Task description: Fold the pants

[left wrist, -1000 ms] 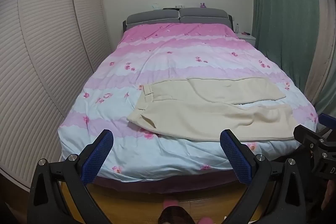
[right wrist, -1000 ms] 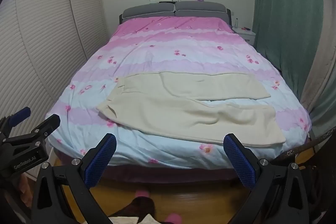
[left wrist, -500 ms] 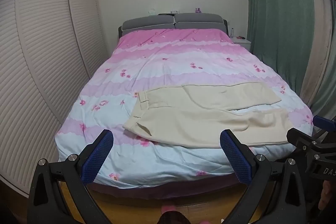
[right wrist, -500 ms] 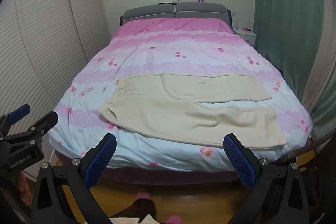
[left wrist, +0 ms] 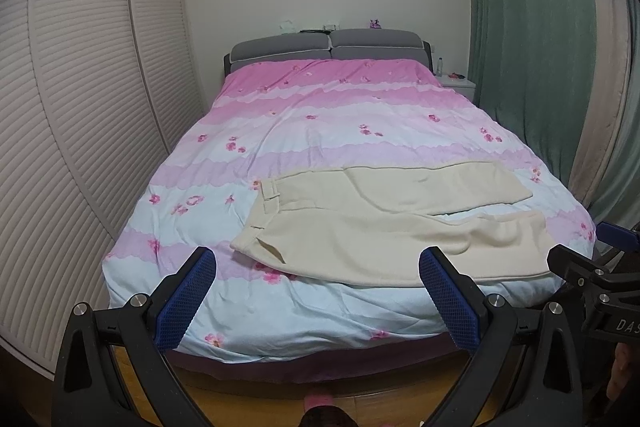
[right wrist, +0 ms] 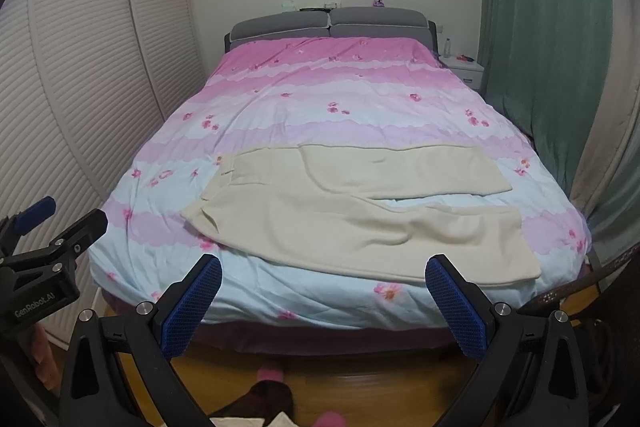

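Both wide-open, empty grippers, left (left wrist: 318,301) and right (right wrist: 323,305), have backed away a little; the soft cream pants (right wrist: 360,215) lie unfolded on the near pink flowery bed (right wrist: 320,99).

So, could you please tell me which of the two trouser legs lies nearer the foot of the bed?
The rumpled leg, ending near the bed's right corner. The other leg lies flatter, beyond it toward the headboard.

Matt cream cloth pants (left wrist: 384,223)
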`<state>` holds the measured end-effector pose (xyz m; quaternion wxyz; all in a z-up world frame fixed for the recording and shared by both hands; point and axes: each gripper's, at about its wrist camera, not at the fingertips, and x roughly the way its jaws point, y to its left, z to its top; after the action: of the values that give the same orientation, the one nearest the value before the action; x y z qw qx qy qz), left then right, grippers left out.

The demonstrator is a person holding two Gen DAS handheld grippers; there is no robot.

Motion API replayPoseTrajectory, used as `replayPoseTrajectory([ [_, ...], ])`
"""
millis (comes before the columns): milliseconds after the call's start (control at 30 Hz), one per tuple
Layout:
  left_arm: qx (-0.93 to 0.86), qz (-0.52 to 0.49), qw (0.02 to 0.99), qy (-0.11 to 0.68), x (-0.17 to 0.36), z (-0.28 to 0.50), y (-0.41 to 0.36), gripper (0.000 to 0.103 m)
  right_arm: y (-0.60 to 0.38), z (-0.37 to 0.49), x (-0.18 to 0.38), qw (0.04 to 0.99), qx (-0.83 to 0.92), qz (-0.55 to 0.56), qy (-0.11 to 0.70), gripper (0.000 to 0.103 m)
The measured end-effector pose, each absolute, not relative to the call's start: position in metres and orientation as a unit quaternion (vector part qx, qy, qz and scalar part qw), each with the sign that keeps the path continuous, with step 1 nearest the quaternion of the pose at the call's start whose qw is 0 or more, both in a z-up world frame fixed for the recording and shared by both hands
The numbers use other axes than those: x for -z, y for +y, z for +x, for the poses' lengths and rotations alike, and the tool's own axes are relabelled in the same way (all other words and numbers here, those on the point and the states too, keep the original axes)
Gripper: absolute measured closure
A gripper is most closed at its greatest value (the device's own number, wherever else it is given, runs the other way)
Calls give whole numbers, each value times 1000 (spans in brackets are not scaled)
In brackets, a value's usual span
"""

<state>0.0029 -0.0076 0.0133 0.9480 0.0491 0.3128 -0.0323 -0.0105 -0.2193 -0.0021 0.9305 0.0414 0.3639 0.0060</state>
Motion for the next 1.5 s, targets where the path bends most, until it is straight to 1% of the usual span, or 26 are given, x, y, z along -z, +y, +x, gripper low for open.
replayPoseTrajectory([
  [1500, 29, 39, 950, 308, -23, 5, 0, 0, -217, -12, 3, 932, -8, 39, 360, 0],
])
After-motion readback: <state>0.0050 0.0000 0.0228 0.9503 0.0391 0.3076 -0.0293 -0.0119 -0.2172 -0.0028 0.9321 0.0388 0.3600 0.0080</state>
